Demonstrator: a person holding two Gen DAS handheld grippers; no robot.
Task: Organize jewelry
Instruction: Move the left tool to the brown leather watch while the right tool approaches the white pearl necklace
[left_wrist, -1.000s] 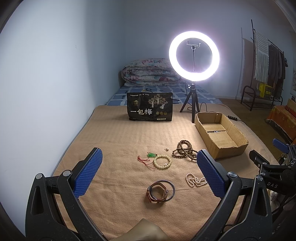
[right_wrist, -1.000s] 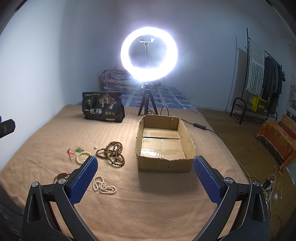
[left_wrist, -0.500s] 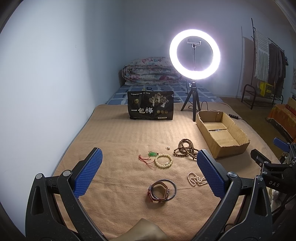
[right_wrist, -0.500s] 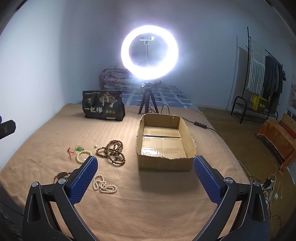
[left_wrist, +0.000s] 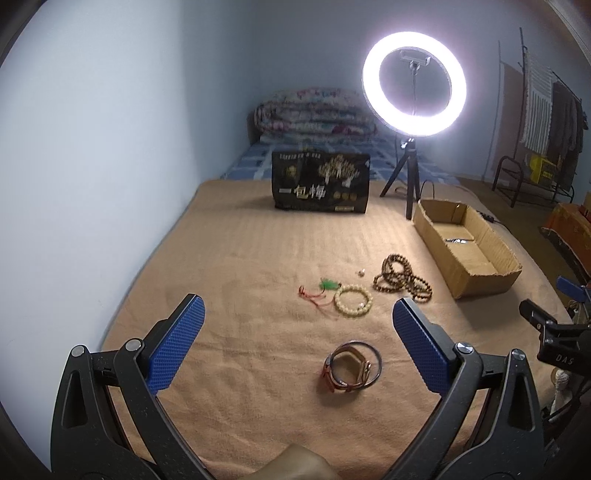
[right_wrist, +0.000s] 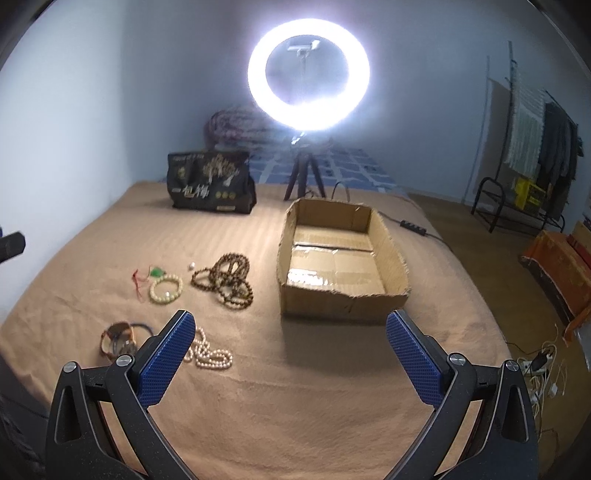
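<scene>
Both sets of blue-padded jaws stand wide apart with nothing between them: the left gripper (left_wrist: 297, 339) hangs above the tan blanket (left_wrist: 240, 258) near the brown leather strap coiled with a thin dark bangle (left_wrist: 351, 365), and the right gripper (right_wrist: 291, 354) hangs over bare cloth in front of the open cardboard box (right_wrist: 343, 302), its left pad just beside the loose white pearl strand (right_wrist: 210, 356). Farther out lie the cream bead bracelet (right_wrist: 166, 288), the small green pendant on red cord (right_wrist: 146, 277), a single pale bead (right_wrist: 191, 265), and the heaped string of dark brown wooden beads (right_wrist: 227, 278), all on the cloth to the left of the box and apart from it. The box interior shows only taped flaps, so by my reading the sorting has not begun and every piece is left to move. Behind stand a black printed bag (left_wrist: 320, 182) and a lit ring light on a tripod (left_wrist: 413, 83).
</scene>
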